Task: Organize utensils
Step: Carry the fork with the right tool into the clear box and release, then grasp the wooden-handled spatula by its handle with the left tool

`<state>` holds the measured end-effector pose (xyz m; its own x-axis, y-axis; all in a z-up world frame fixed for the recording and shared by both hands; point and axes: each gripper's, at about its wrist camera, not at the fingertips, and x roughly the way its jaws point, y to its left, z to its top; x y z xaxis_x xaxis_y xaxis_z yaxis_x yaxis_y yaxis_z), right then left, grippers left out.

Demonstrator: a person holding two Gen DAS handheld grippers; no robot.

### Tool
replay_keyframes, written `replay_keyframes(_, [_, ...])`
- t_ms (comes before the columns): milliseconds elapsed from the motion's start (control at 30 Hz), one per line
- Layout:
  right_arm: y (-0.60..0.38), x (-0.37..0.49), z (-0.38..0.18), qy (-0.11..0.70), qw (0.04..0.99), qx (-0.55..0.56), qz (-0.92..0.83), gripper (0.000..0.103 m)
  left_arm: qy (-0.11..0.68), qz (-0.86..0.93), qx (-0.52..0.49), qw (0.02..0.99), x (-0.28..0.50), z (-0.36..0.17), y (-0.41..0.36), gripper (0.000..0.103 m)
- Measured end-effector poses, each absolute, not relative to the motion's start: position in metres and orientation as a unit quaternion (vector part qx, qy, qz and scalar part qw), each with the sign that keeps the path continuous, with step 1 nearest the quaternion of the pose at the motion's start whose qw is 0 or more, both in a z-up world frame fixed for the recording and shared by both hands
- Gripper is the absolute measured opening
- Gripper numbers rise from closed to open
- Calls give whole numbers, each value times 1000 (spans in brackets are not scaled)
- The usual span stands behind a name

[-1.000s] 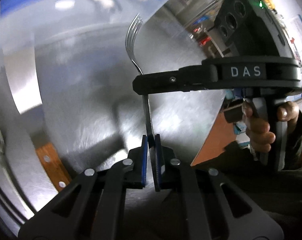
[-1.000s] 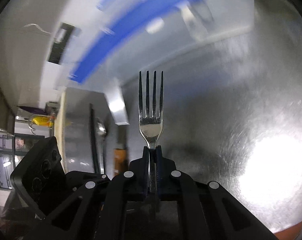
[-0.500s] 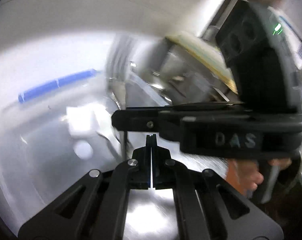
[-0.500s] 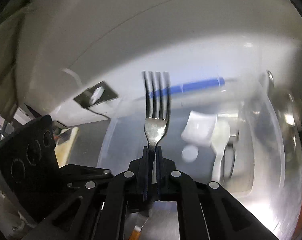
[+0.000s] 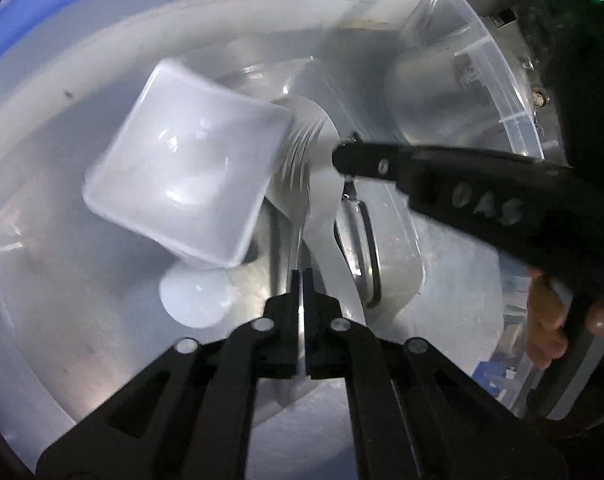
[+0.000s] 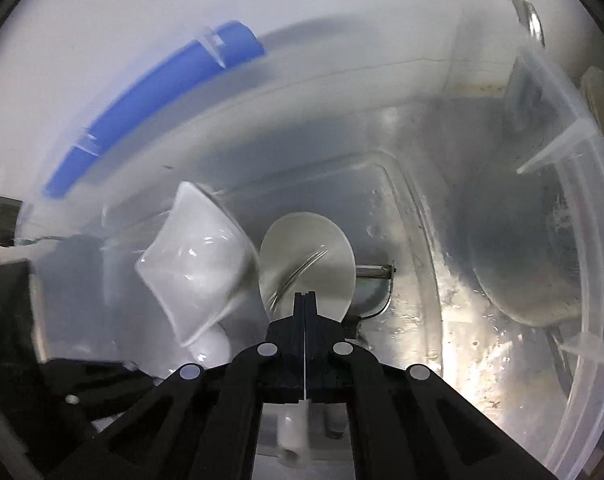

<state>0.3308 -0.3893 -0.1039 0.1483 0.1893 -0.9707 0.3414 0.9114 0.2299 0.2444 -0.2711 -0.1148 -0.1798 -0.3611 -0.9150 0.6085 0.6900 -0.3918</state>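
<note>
Left wrist view: the left gripper [image 5: 302, 276] points down into a clear plastic storage bin [image 5: 514, 92] with a blue strip [image 5: 22, 20] along its rim. Its jaws stand almost together with a thin bright sliver between them. The handle of the blurred silver metal fork [image 5: 298, 184] runs straight down into that gap, so I judge that this gripper is clamped on the fork. The fork's tines smear beside a tilted white square dish [image 5: 182, 172] and over a white plastic ladle [image 5: 322, 200]. The right gripper [image 5: 340, 156] reaches in from the right, its tip just beside the tines, and the person's hand [image 5: 542, 332] is on its grip.

Right wrist view: the right gripper [image 6: 304, 300] looks into the same bin [image 6: 582, 240], past the blue strip [image 6: 154, 120]. Its pads meet along a hairline pale seam. Whether anything is pinched there cannot be told. The fork [image 6: 302, 272] shows only as faint curved streaks across the ladle's round bowl [image 6: 322, 240], next to the square dish [image 6: 198, 264]. A metal tool [image 6: 376, 270] lies behind the ladle.

As for progress, the dish, ladle and metal tool already lie inside the bin. The fork is over them but appears not yet set down. Lowering it and letting go remains.
</note>
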Motion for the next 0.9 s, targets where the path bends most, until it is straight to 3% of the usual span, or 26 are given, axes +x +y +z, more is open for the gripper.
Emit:
replay_keyframes(100, [-377,312,-65,614,767,186,-27,12,618,-387,81,679,234,-79,-252,0])
replay_keyframes(167, [-363,282,-24,572,802,171,16,37,562,-403,61,720,217,-39,-225,0])
replay_keyframes(233, [-340,234,22,524,835,150,74,43,493,-427,37,757,184,8,-182,3])
replay_keyframes(300, [-313,182,50,495,847,136,139,54,422,-433,18,796,142,44,-127,42])
replay_keyframes(333, [-298,158,54,488,846,133,167,62,400,-429,10,810,128,51,-109,98])
replay_keyframes(400, [-267,124,44,501,833,120,203,65,327,-397,-15,858,87,57,-52,96])
replay_keyframes(467, [-240,110,18,530,817,101,205,66,328,-313,29,891,62,42,-29,96])
replay_keyframes(533, [-215,96,-22,559,800,96,196,66,359,-252,53,897,48,18,-12,96])
replay_keyframes(667, [-205,100,-84,586,784,146,141,66,482,-244,3,842,18,-57,9,96])
replay_keyframes(900, [-184,117,-118,568,791,187,125,66,548,-277,37,788,-6,-109,-5,96])
